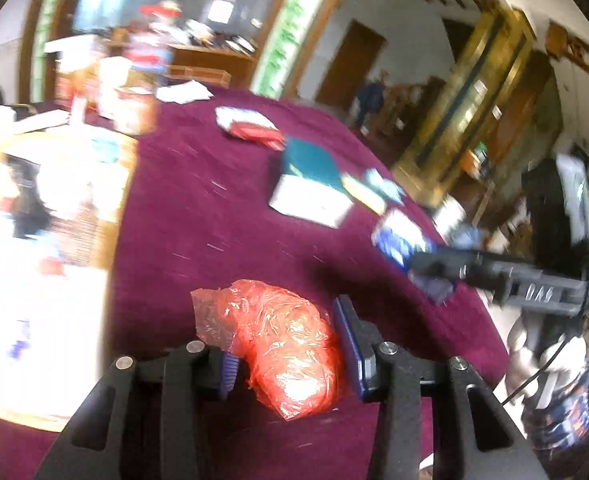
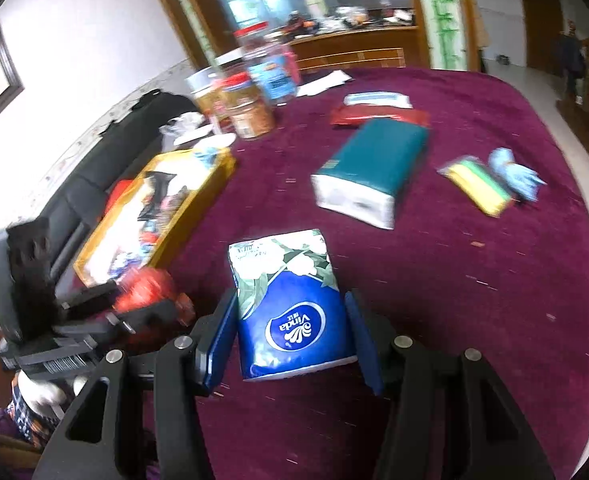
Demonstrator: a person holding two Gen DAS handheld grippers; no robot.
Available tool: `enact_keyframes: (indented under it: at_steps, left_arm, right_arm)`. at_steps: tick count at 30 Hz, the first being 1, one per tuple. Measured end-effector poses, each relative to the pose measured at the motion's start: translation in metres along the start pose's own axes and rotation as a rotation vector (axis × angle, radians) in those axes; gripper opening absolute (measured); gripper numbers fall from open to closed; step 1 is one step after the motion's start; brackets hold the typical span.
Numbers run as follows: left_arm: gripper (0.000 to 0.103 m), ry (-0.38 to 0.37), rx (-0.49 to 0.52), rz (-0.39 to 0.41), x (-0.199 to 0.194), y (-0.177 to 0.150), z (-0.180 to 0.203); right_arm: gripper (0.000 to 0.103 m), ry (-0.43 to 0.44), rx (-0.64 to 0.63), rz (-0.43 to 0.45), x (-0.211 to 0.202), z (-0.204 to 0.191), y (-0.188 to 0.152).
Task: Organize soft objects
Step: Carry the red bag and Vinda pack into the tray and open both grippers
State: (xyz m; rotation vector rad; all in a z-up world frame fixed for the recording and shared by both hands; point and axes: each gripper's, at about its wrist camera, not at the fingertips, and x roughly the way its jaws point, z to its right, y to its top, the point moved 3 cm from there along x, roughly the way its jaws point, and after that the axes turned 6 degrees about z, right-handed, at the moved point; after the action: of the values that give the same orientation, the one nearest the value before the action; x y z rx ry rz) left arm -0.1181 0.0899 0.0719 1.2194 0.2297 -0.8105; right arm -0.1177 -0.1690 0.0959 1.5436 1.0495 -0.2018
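My left gripper (image 1: 290, 344) is shut on a red plastic-wrapped soft bundle (image 1: 286, 344) just above the maroon tablecloth (image 1: 214, 216). My right gripper (image 2: 292, 328) is shut on a blue Vinda tissue pack (image 2: 290, 308); it also shows in the left wrist view (image 1: 398, 240). The right gripper appears in the left wrist view (image 1: 426, 266) at the right. The left gripper with its red bundle (image 2: 146, 288) shows at the left of the right wrist view. A yellow-rimmed box (image 2: 154, 216) holding soft items sits at the left.
On the cloth lie a teal tissue pack (image 2: 370, 168), a red and white pack (image 2: 378, 110), a yellow-green sponge (image 2: 478, 184) and a blue glove (image 2: 514, 172). Jars (image 2: 250, 108) stand at the back. A black sofa (image 2: 94, 176) lies beyond the table's left edge.
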Motion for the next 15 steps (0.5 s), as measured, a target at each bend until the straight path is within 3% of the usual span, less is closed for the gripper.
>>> enact_keyframes:
  at_steps: [5, 8, 15]
  left_arm:
    - [0.046, 0.211, -0.027, 0.07, -0.04, 0.037, -0.086]
    - [0.046, 0.32, -0.051, 0.067, -0.041, 0.061, -0.145]
    - [0.046, 0.388, -0.142, 0.029, -0.007, 0.101, -0.238]
  right_arm:
    - [0.053, 0.093, -0.046, -0.03, 0.027, -0.05, 0.011]
    - [0.053, 0.147, -0.078, -0.046, 0.044, -0.082, 0.017]
    - [0.053, 0.263, -0.126, -0.116, 0.089, -0.158, 0.024]
